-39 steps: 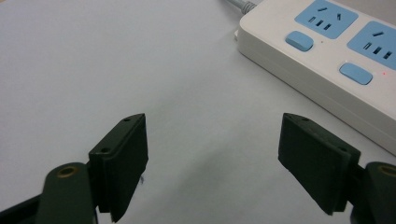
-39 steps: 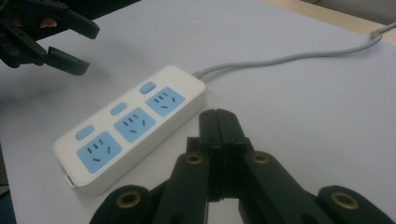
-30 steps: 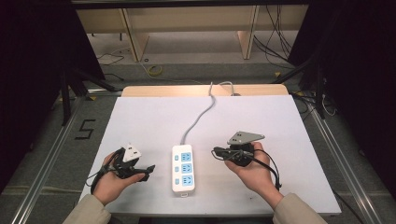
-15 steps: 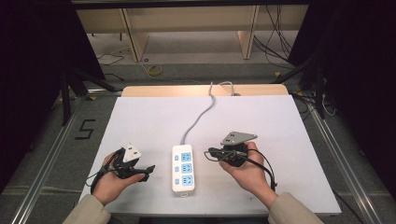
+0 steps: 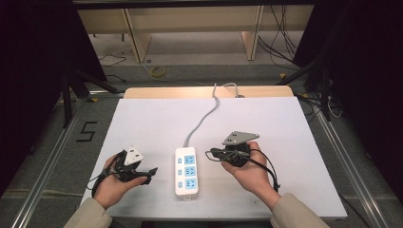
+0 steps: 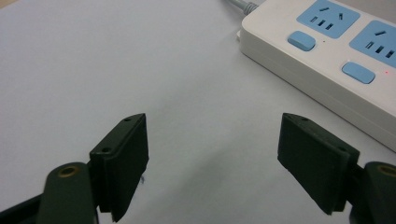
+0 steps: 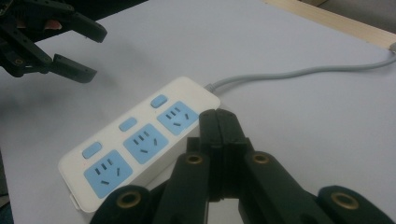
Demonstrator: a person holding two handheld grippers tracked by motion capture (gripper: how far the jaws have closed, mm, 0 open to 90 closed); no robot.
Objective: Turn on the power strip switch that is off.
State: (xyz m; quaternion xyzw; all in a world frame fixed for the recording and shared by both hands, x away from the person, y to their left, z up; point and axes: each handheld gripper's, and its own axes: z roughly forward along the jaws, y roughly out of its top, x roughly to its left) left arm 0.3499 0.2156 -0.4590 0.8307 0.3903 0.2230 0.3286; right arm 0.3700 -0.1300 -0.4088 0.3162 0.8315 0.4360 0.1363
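On table (image 5: pixel 142 118): one strip (image 5: pixel 185 170) (three sockets).

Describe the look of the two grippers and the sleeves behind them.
Both grippers are black, each with two flat rectangular jaws on linked arms joined by brass-coloured rivets. The left gripper carries a white three-cornered plate with dark marks; the right gripper carries a grey one. Black cables loop back from each. The sleeves are beige.

The left gripper (image 6: pixel 212 163) is held low over the white table (image 6: pixel 93 70), its two black jaws spread wide with nothing between them. A white power strip (image 6: pixel 327 60) with blue sockets is seen far right.
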